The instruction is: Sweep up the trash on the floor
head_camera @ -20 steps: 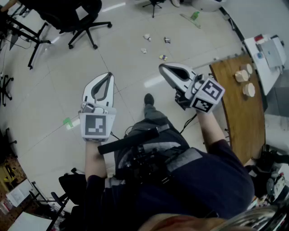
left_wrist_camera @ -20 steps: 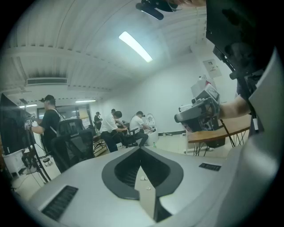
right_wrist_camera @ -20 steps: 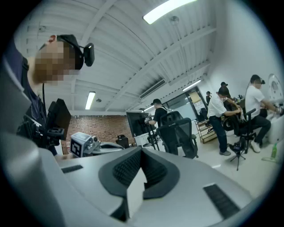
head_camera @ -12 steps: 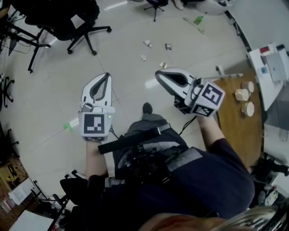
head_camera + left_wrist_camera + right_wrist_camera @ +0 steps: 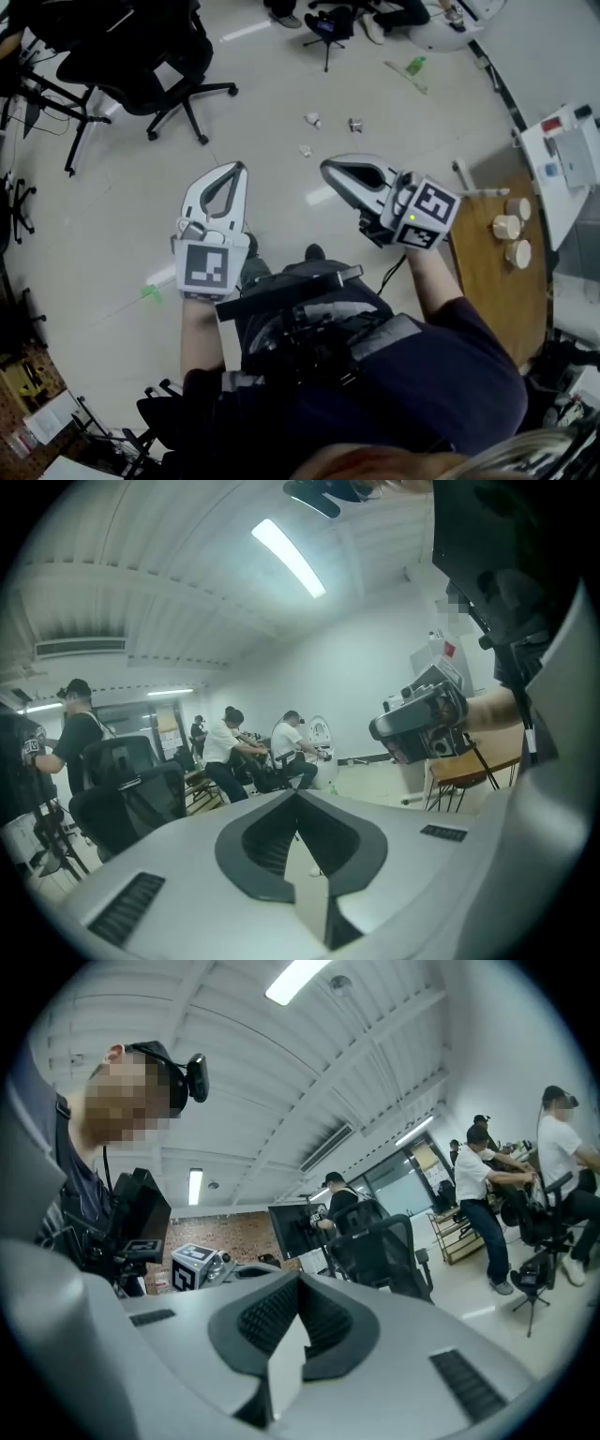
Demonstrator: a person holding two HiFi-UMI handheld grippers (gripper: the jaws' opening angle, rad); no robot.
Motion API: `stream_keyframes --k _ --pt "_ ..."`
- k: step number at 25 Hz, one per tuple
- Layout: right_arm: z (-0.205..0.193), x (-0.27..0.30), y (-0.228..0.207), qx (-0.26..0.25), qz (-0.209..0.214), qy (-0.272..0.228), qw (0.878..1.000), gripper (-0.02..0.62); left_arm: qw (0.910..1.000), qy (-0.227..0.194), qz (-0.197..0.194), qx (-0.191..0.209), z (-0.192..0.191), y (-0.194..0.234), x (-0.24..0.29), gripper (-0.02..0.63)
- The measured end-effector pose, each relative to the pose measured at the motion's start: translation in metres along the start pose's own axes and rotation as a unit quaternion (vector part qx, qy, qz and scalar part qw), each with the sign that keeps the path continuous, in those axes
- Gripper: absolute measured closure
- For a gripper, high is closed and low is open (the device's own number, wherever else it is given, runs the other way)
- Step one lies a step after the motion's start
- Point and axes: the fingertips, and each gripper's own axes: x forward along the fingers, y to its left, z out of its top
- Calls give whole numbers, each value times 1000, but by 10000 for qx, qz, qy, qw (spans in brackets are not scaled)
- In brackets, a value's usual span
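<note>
While trash scraps (image 5: 312, 120) lie ahead on the floor (image 5: 112, 206), the left hand-held gripper (image 5: 234, 171) is closed and empty. So is the right hand-held gripper (image 5: 328, 169).

The person wears a dark navy short-sleeved top (image 5: 450, 375), a black strap (image 5: 286, 291) across the front and a dark shoe (image 5: 315, 252). The left gripper (image 5: 240, 167) and the right gripper (image 5: 324, 167) are white pointed shells with dark ridged pads, each bearing a black-and-white marker cube (image 5: 427, 214). A thin black cable (image 5: 389, 272) trails from the right one.
</note>
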Motion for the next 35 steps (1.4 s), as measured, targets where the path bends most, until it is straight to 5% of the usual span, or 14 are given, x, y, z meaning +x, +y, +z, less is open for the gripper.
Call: stream_keyframes --k 8,17,27,35 --pt "10 65 -7 -51 -717 -102 9974 583 9958 -83 -911 47 -22 66 16 606" --pt "34 110 -31 -533 -2129 -102 9756 583 9704 -768 -2253 405 7 109 69 606" --pt "28 36 -71 -301 -3340 -336 9415 580 9404 -923 -3186 750 39 54 130 606" --pt "39 -56 -148 -209 -3938 -859 9149 580 9301 -739 -3422 1111 69 -3 219 606"
